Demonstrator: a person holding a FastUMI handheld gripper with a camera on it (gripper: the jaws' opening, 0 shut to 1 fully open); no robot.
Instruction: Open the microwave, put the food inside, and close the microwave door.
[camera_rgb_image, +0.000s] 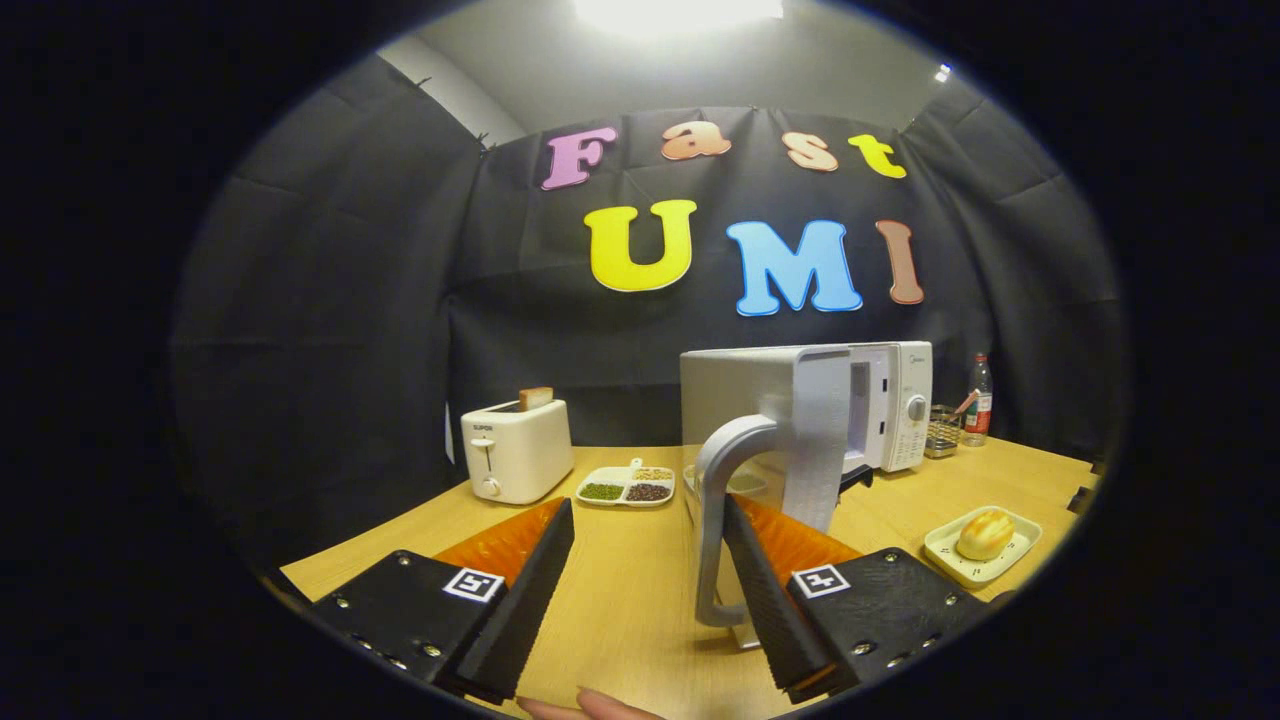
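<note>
Spanning a wooden table (630, 590), tool (650, 590) fingers spread wide, open microwave door's handle (712, 520) beside one finger.

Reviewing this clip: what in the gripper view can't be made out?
- Microwave cavity: hidden behind the swung-open door, seen edge-on.
- Door handle: its lower end sits behind one finger; contact can't be told. The gripper is open.
- Wire basket contents beside the bottle: too small.
- Person's fingertip: cut off below the fingers.

Gripper (640, 590) — square tag markers, screws on fingers (520, 610).
</note>
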